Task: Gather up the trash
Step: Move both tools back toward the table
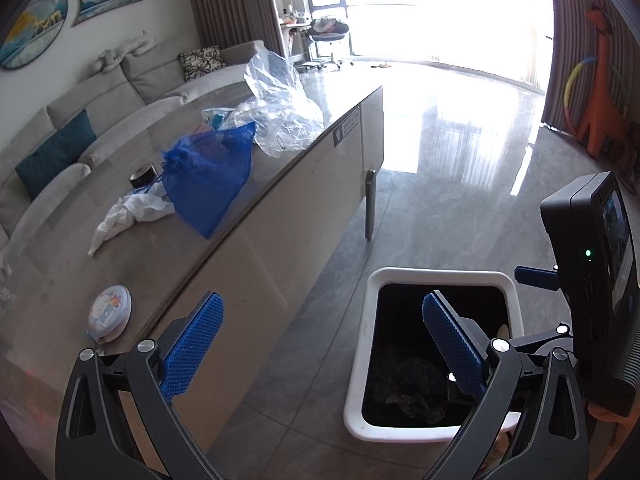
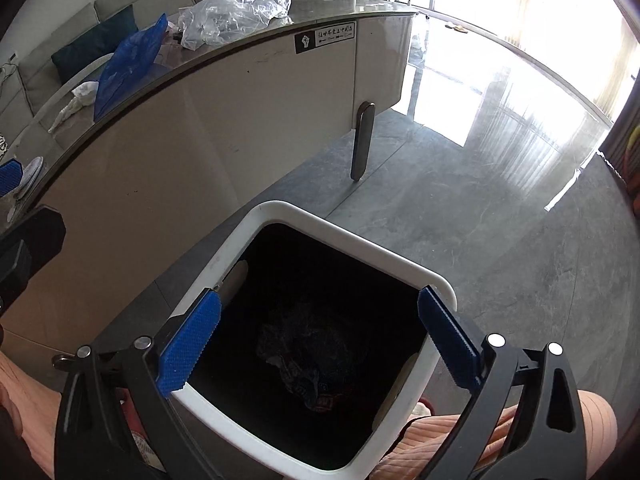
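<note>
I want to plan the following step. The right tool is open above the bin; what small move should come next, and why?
Probably lift the right tool away from the white bin and move it toward the table. It is open with nothing between its pads, and crumpled trash already lies in the bin. White crumpled paper and clear plastic wrap remain on the table.

The right gripper (image 2: 320,340) hangs over the white-rimmed, black-lined rectangular bin (image 2: 352,248), jaws spread wide and empty; dark crumpled trash (image 2: 308,364) lies inside it.
</note>
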